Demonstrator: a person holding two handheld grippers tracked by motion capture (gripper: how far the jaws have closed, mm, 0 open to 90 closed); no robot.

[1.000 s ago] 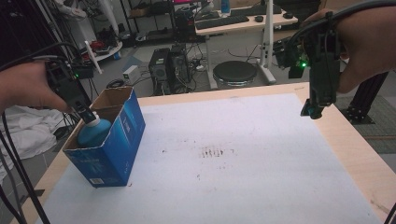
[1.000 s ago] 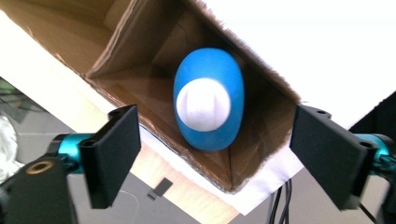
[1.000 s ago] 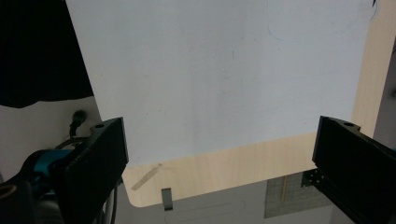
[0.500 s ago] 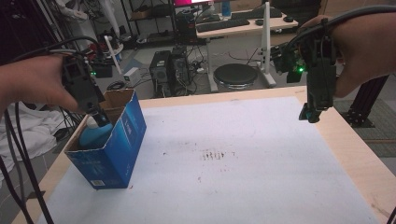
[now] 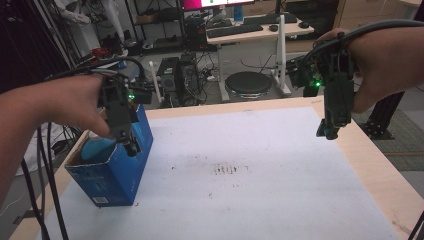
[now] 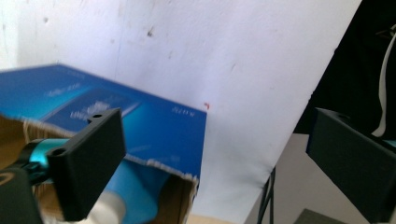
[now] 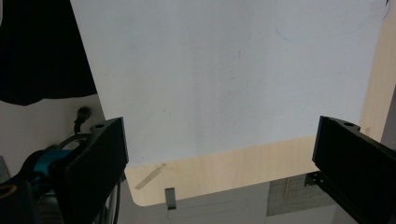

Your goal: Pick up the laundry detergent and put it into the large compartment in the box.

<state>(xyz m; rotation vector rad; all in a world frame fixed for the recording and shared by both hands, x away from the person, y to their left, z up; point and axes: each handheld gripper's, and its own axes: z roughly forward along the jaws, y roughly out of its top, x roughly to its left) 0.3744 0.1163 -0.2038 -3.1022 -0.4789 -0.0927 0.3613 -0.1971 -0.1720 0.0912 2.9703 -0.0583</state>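
The blue box (image 5: 117, 170) is printed cardboard with a slight sheen and raw brown torn edges, holding a smooth light-blue plastic-looking object (image 5: 97, 148). The desk (image 5: 380, 165) is pale matt wood under a white, scuffed paper-like sheet (image 5: 260, 190). The left tool (image 5: 131, 145) and right tool (image 5: 327, 131) have matt black plastic jaws.

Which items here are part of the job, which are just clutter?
In play:
- blue box, open top, at the table's left edge
- light blue object lying inside the box
- left gripper over the box's rim, jaws open with nothing between them

Just lying about:
- white sheet covering the table
- dark smudge on the sheet
- round stool behind the table
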